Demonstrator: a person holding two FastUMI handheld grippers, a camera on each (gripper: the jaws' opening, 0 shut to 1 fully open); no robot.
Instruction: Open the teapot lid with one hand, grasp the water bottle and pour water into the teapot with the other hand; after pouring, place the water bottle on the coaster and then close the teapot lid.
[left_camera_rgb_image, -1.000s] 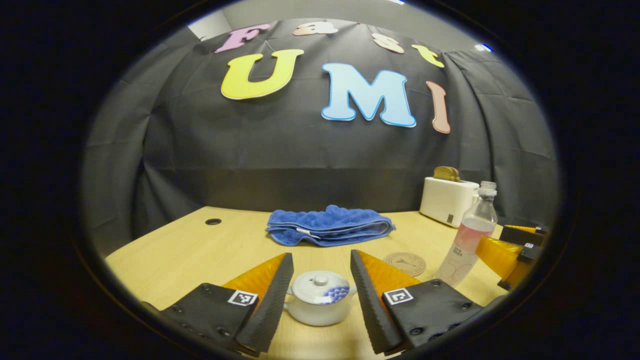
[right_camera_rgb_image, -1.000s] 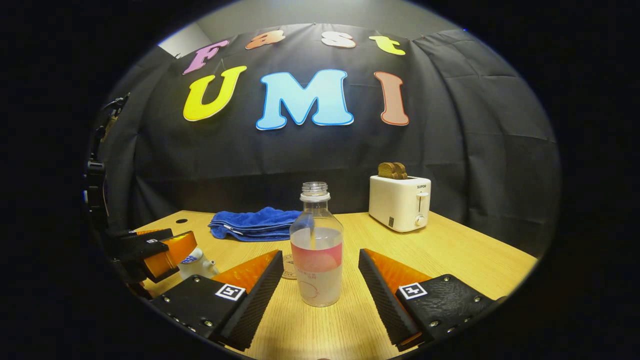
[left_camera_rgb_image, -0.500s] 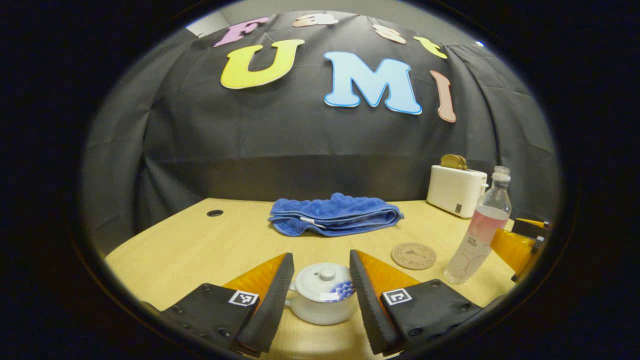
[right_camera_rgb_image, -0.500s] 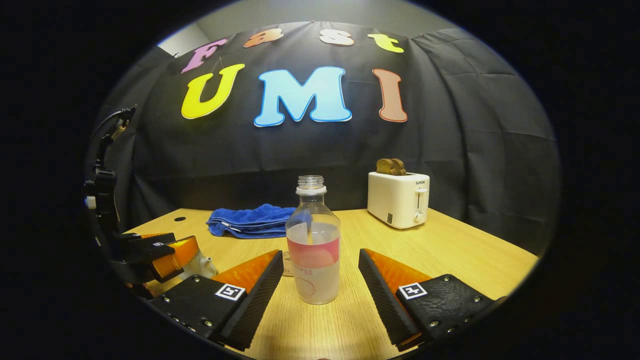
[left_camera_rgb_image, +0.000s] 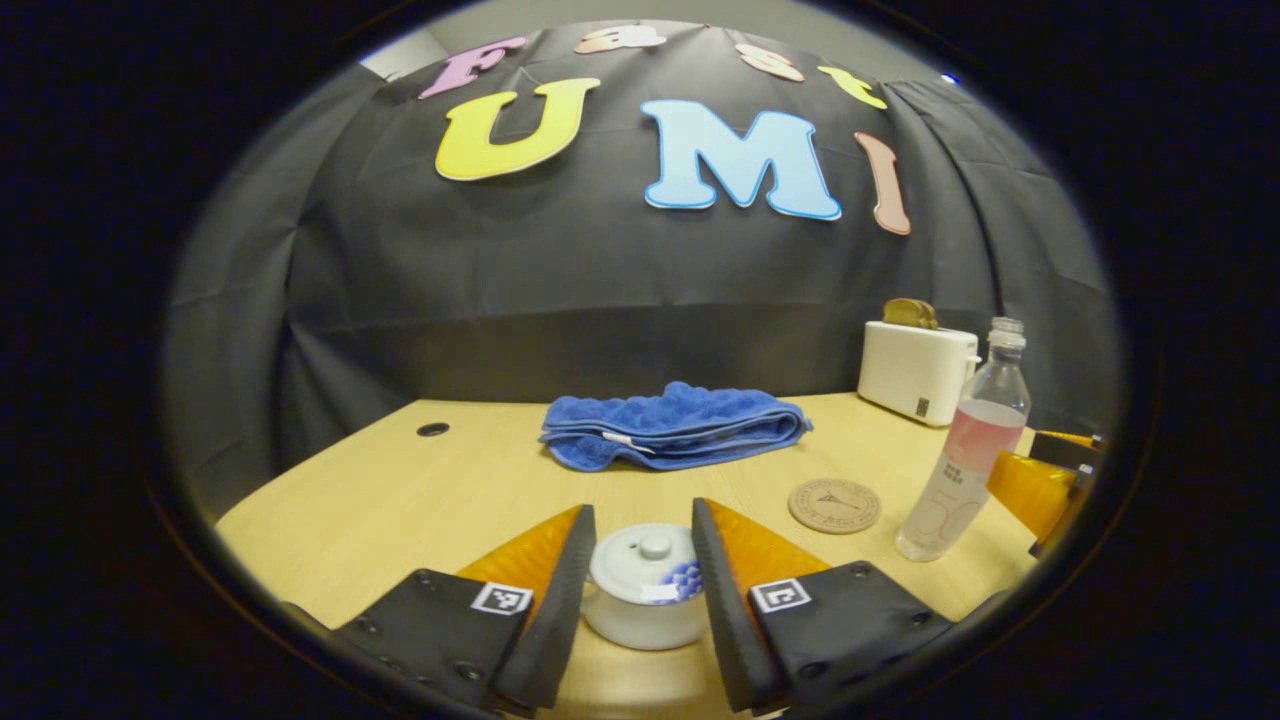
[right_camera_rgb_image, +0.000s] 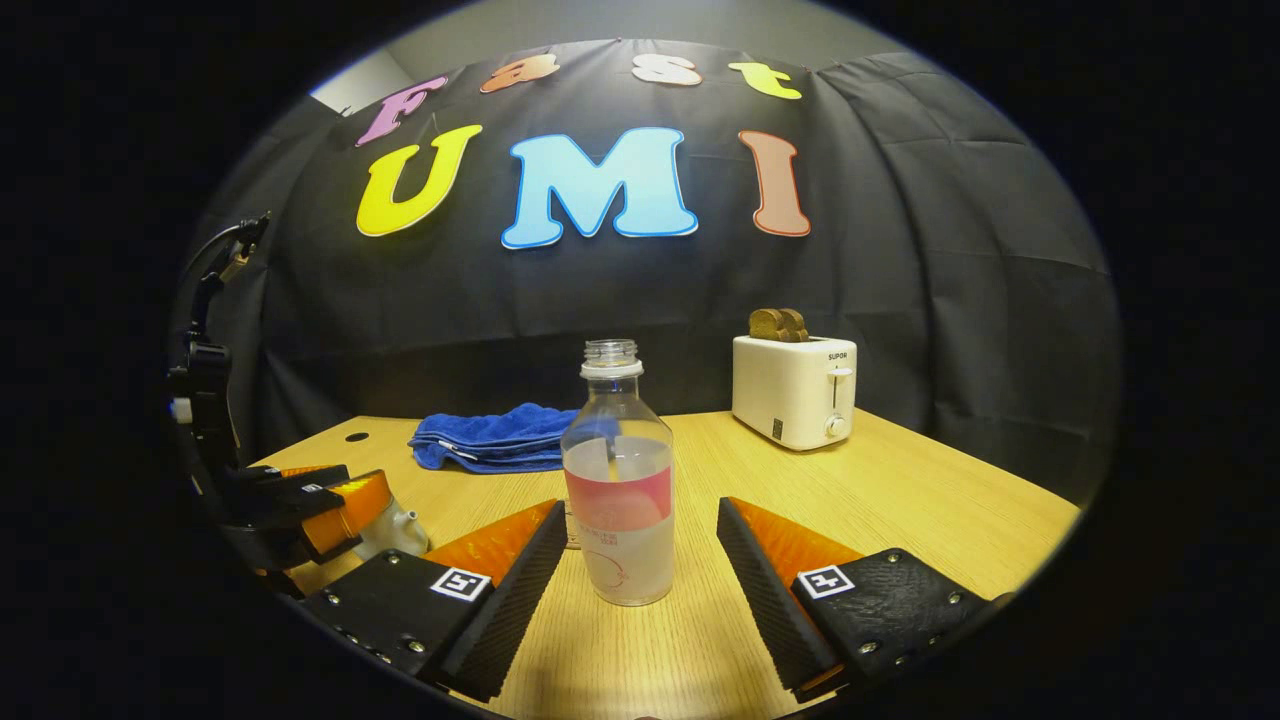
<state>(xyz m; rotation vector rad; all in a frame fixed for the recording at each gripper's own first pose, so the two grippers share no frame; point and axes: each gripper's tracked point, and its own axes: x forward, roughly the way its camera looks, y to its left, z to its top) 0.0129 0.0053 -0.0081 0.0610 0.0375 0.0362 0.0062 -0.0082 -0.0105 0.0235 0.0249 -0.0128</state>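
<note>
Our left hand-held gripper (left_camera_rgb_image: 640, 585), spread, straddles the teapot lid (left_camera_rgb_image: 643, 562); its knob (left_camera_rgb_image: 655, 545) stands centred between the fingers.

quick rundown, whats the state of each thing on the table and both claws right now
teapot: upright, lid on, between the left claw's fingers
left claw: open, fingers close beside the teapot
water bottle: upright on the table, no cap, partly filled
right claw: open, bottle between its fingers, untouched
coaster: flat, nothing on it
blue towel: folded
toaster: bread standing in its slots
</note>
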